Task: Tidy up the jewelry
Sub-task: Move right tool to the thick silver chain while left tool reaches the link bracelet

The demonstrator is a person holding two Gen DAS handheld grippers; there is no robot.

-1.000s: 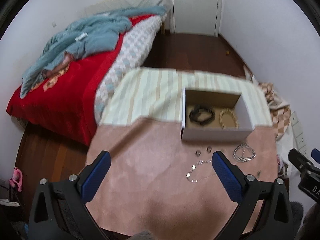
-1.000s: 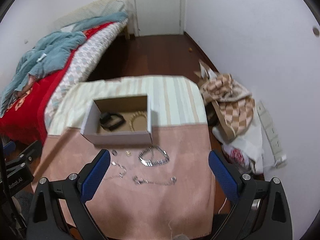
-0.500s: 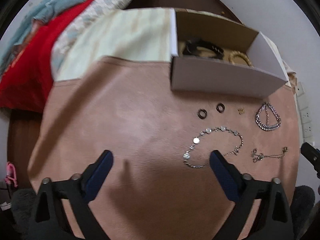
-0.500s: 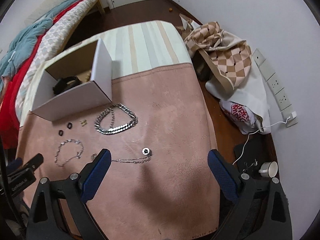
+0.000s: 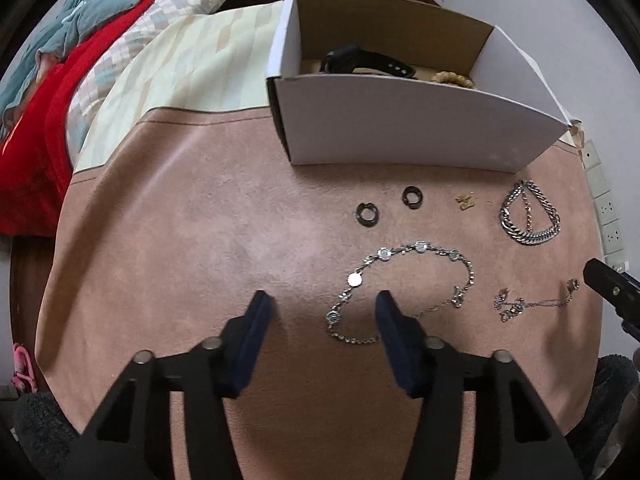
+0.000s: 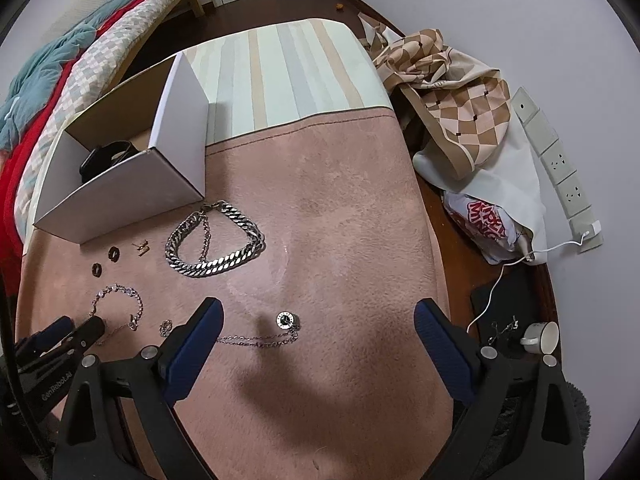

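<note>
- Jaws of my left gripper have just been closing, narrowed yet unclenched, grasping nothing; one pad overlaps the disc-link bracelet in view.
- Jaws of my right gripper stand wide, released, over the pendant chain.
- Done: black watch and beaded bracelet lie inside the box.
- Left on the desk, left to right: two black rings, gold stud, heavy curb chain.
- Judgement: barely a third sorted.
</note>
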